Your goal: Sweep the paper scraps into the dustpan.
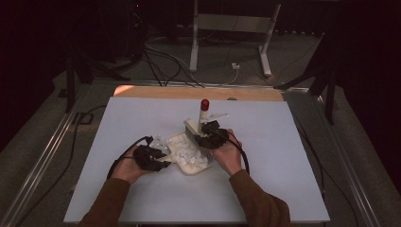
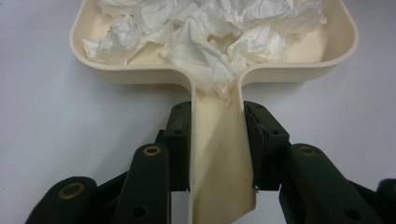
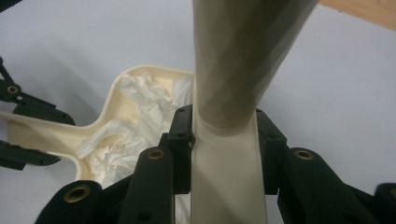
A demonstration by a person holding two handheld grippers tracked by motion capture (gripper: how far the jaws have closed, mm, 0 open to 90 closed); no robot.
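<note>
— Left gripper (image 2: pixel 217 140) is clamped on the cream dustpan's handle (image 2: pixel 219 154), one jaw on each side, low in the centre of its own view. Right gripper (image 3: pixel 224 140) is closed the same way on the hand brush's handle (image 3: pixel 229 168).

— Where are the things?

— Dustpan (image 1: pixel 189 156) lies flat on the white table (image 1: pixel 283 179), just below the middle of the high view, with crumpled tissue (image 2: pixel 210 37) piled in its tray. Brush (image 1: pixel 195 126) stands at the pan's far edge, its red-tipped handle (image 1: pixel 204 105) pointing up.

— Which step, then?

— Sweeping looks nearly finished; I see no loose paper on the table. Next likely calls for keeping the pan level while lifting, so nothing spills.
</note>
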